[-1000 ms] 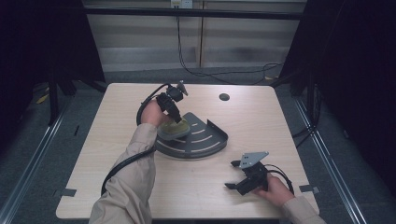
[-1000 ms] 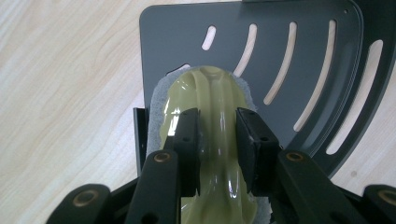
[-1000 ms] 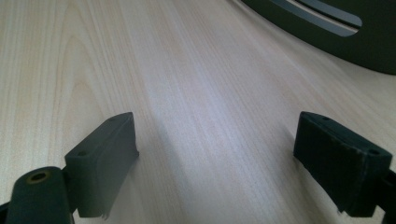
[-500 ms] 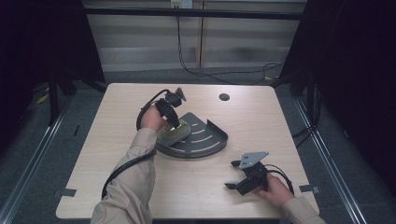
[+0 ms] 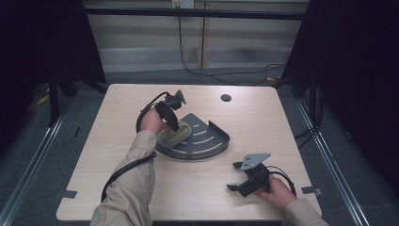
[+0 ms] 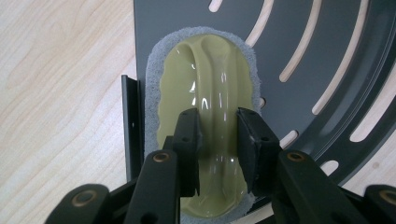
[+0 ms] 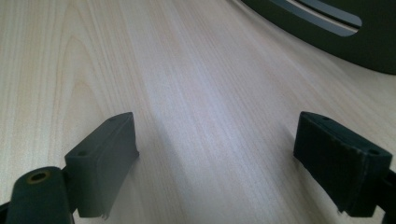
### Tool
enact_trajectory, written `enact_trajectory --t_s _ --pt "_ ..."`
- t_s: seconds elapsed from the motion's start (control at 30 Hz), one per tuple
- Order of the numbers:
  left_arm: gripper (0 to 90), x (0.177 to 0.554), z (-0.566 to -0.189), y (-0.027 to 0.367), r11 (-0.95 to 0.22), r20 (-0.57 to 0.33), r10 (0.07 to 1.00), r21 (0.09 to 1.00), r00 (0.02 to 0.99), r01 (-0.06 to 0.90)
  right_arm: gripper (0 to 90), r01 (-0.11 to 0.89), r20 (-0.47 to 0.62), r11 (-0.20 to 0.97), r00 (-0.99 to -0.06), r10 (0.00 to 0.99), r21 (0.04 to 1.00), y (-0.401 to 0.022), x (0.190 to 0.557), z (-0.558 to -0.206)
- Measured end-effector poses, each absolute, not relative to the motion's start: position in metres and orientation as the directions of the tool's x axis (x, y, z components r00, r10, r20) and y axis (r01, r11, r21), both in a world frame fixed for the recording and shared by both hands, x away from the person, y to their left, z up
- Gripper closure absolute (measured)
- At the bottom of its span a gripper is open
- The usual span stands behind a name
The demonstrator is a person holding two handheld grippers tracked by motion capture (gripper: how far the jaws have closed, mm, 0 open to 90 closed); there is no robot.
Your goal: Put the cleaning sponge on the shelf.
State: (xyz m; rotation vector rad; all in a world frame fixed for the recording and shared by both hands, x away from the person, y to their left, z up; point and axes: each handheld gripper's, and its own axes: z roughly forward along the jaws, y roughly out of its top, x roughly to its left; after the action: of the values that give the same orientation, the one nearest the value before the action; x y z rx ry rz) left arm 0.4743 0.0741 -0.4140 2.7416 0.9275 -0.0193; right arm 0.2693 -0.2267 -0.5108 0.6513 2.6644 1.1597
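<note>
One scrubber (image 6: 205,126) in play: a glossy olive-green plastic top with a raised handle ridge, rimmed by grey fuzzy pad, lying flat at the straight edge of the dark slotted tray (image 6: 327,70) on the tabletop (image 5: 282,122). Left tongs (image 6: 218,140) are pinched on that ridge, pads pressing both sides. Compared with a second ago, the left hand has drifted slightly nearer along the tray. Right tongs (image 7: 217,154) gape wide, just above bare wood, unchanged.

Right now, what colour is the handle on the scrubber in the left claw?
Pale olive-green and glossy, over a grey pad; the scrubber shows best in the left gripper view.
</note>
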Motion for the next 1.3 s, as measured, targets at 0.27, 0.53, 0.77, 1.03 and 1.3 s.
enact_trajectory --t_s 0.27,0.53,0.77,1.03,1.3 --pt "70.5 0.474 -0.415 0.077 -0.767 -0.096 0.602 0.209 0.793 0.607 12.6 0.325 0.024 0.604 -0.892 0.452 0.728 -0.227 0.269 -0.511" --pt "70.5 0.474 -0.416 0.080 -0.766 -0.093 0.605 0.204 0.791 0.610 12.6 0.325 0.023 0.604 -0.892 0.452 0.728 -0.227 0.269 -0.511" --pt "70.4 0.475 -0.416 0.083 -0.769 -0.088 0.604 0.194 0.792 0.609 12.6 0.325 0.025 0.604 -0.892 0.451 0.728 -0.227 0.269 -0.511" --pt "70.3 0.475 -0.418 0.085 -0.764 -0.092 0.611 0.192 0.786 0.616 12.6 0.329 0.028 0.604 -0.892 0.452 0.726 -0.227 0.269 -0.511" --pt "70.2 0.474 -0.418 0.086 -0.760 -0.091 0.617 0.186 0.782 0.622 12.6 0.329 0.029 0.604 -0.891 0.452 0.726 -0.227 0.269 -0.511"
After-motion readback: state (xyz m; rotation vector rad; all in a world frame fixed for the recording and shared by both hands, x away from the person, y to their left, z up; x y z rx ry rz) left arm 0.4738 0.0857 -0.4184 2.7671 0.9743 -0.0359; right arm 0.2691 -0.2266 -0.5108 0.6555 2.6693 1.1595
